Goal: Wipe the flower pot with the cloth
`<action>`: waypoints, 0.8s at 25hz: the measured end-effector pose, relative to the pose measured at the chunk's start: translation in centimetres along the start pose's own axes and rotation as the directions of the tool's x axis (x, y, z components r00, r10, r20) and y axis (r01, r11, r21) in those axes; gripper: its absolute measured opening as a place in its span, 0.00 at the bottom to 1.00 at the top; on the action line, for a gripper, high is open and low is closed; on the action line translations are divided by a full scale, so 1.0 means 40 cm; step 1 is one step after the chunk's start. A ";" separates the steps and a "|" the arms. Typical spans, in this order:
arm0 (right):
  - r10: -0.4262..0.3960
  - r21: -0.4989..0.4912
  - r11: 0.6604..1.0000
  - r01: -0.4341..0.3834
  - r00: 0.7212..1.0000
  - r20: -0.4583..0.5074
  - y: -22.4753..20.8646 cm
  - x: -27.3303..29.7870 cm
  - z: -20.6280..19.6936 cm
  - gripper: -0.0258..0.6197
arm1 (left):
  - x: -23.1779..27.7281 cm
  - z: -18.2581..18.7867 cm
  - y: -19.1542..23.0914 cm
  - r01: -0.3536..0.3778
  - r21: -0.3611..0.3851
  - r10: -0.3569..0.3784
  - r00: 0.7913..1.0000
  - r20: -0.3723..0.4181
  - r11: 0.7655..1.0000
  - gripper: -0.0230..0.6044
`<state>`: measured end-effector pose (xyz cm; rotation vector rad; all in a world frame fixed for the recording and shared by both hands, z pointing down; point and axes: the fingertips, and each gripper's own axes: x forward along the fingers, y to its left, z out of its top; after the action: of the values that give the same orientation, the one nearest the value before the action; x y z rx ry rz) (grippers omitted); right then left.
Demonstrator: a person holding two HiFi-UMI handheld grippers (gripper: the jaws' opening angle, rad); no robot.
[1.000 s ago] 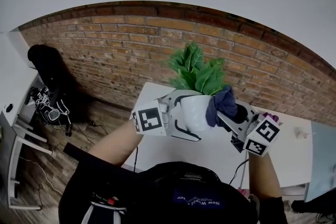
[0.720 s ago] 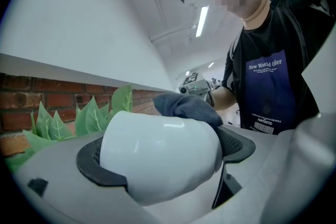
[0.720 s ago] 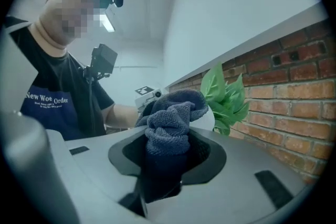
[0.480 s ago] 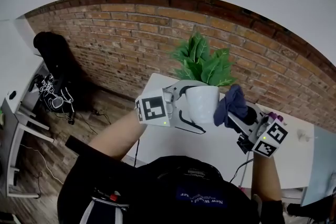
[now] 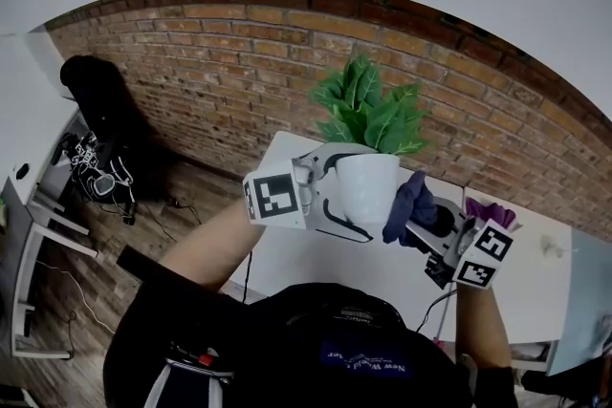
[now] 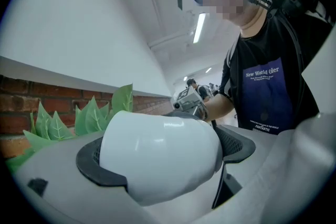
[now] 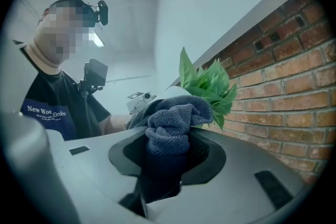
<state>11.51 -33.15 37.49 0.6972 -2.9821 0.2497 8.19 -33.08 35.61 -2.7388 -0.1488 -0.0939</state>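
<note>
Black T-shirt (image 5: 325,354) at the near edge, white table (image 5: 287,253) just beyond it, both grippers held up over the table. Left gripper (image 5: 337,198) is clamped across the body of the white flower pot (image 5: 368,186), dark pads on either side, pot lifted off the table with nothing under it. Right gripper (image 5: 421,223) is pinched on a bunched dark blue cloth (image 5: 405,205), and the wad looks to be pressed against the pot's right side. Main risk: the pot wall looks smooth and tapered, so a hard sideways rub from the cloth could likely twist or squeeze it out of the left pads, and it would drop to the table or off its near-left edge. Second risk: only a fold of cloth sits between the right jaws, so dragging could pull it free. Third: the left pads cover parts of the wall, so those patches go unwiped unless the pot is regripped. Green leaves (image 5: 368,115) just beyond the rim could snag on the cloth if the stroke goes high. Brick wall (image 5: 191,62) at far, no part in this.
</note>
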 end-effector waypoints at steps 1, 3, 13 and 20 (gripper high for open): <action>0.023 -0.010 1.000 -0.023 1.000 -0.020 0.011 -0.002 -0.014 0.24 | 0.003 -0.001 0.004 -0.010 -0.007 0.010 1.000 0.003 1.000 0.91; 0.077 -0.061 0.995 -0.082 0.993 -0.084 0.042 -0.004 -0.054 0.25 | 0.016 0.008 0.017 -0.042 -0.045 0.044 0.999 0.031 0.998 0.91; -0.101 0.124 0.989 0.079 0.978 0.182 -0.127 -0.057 0.071 0.25 | -0.005 0.050 -0.021 0.043 -0.054 -0.038 0.996 0.083 0.998 0.91; 0.013 0.126 0.992 -0.028 0.993 0.115 -0.050 0.005 0.022 0.24 | -0.007 0.073 -0.007 0.034 -0.057 -0.026 0.992 0.126 0.998 0.91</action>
<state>12.19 -35.15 36.94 0.7168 -3.1056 0.4186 8.00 -31.70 33.00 -2.8024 -0.2259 0.0672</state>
